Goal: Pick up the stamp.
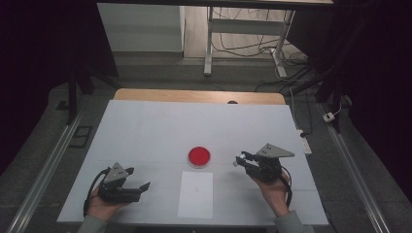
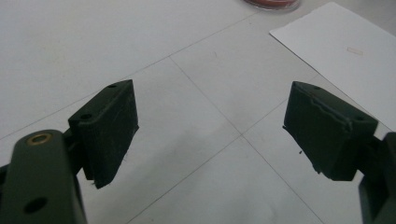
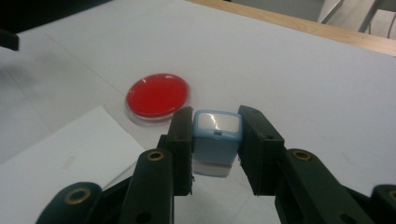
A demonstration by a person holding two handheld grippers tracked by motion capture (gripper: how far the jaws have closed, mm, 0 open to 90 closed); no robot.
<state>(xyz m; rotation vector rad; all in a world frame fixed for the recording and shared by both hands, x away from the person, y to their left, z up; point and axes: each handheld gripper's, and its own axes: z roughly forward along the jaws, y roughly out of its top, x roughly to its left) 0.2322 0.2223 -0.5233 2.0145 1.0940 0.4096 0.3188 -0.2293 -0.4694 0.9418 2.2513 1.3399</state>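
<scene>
White table (image 1: 145, 131); right claw (image 3: 215, 140) clamps unlabelled, seemingly blue stamp (image 3: 215, 135)

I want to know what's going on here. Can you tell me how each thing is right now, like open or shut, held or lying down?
Left claw: open, nothing between its pads, above the table.
Right claw: shut on the stamp.
Stamp: small, light blue, gripped between the pads, off the table.
Red dish: round, lying flat on the table, untouched.
Paper: white sheet, lying flat, just in front of the dish.
Table: white top.
</scene>
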